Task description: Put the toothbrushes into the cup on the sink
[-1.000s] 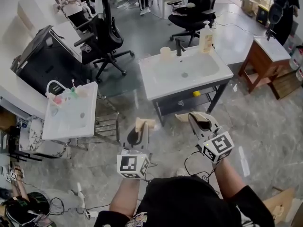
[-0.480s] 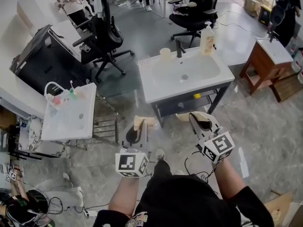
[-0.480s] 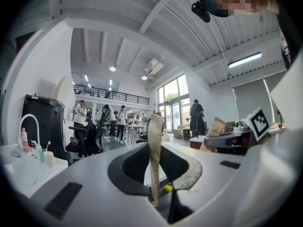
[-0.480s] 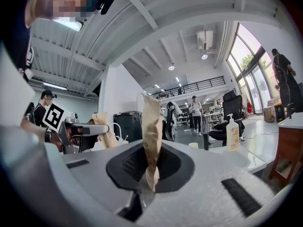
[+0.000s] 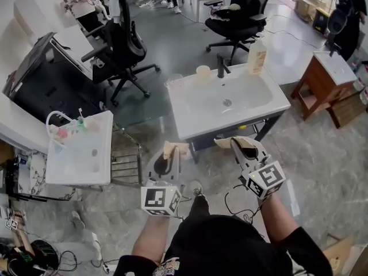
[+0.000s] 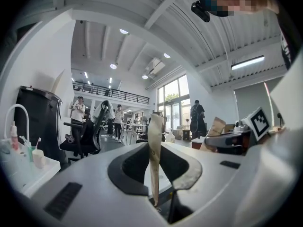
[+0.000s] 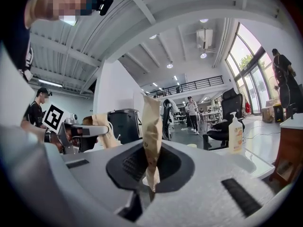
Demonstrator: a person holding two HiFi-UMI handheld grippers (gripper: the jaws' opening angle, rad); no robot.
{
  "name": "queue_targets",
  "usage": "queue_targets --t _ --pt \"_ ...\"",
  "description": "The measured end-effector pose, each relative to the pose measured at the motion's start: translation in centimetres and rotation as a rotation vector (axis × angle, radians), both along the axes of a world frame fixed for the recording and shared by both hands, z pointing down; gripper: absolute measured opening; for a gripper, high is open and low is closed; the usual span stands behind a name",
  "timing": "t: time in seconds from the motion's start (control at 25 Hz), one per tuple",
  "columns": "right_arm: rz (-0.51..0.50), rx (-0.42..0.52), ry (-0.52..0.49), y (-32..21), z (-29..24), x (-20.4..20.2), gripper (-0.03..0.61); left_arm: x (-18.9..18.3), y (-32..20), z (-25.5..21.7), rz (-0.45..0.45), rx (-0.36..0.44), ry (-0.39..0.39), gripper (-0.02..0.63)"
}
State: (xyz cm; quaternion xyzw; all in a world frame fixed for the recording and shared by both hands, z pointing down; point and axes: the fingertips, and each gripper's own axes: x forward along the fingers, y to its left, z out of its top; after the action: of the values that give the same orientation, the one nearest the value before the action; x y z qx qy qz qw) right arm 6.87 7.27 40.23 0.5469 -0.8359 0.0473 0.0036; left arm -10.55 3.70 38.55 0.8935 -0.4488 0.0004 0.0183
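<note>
The white sink (image 5: 264,103) stands ahead on a dark frame, with a pale cup (image 5: 202,72) by its black faucet (image 5: 221,66). A smaller white basin (image 5: 77,154) at the left carries toothbrushes (image 5: 80,118) and small coloured items at its back edge. These toothbrushes (image 6: 31,144) also show in the left gripper view. My left gripper (image 5: 175,150) and right gripper (image 5: 234,142) are held level in front of the sink, short of both basins. Each has its tan pads pressed together with nothing between them.
A soap bottle (image 5: 256,56) stands at the sink's back right. Black office chairs (image 5: 123,45) stand behind, a wooden side table (image 5: 330,76) at the right, a dark cabinet (image 5: 40,85) at the left. Cables lie on the floor. People stand far off.
Both grippers have moved forward together toward the sink, which now lies nearer and lower in the head view. The small basin has slid to the left. Jaws unchanged.
</note>
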Motion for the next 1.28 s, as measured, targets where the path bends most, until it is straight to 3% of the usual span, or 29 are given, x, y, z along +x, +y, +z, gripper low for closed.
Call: queue_targets --t 0.68,1.28 --pt "0.015 -0.082 0.017 -20.2 2.1 -2.1 0.02 -1.1 -19.2 2.9 0.047 -0.071 0.018 0.057" --pt "0.042 -0.06 0.063 -26.0 0.6 -1.5 0.02 -0.7 -25.5 2.3 0.067 -0.07 0.056 0.057"
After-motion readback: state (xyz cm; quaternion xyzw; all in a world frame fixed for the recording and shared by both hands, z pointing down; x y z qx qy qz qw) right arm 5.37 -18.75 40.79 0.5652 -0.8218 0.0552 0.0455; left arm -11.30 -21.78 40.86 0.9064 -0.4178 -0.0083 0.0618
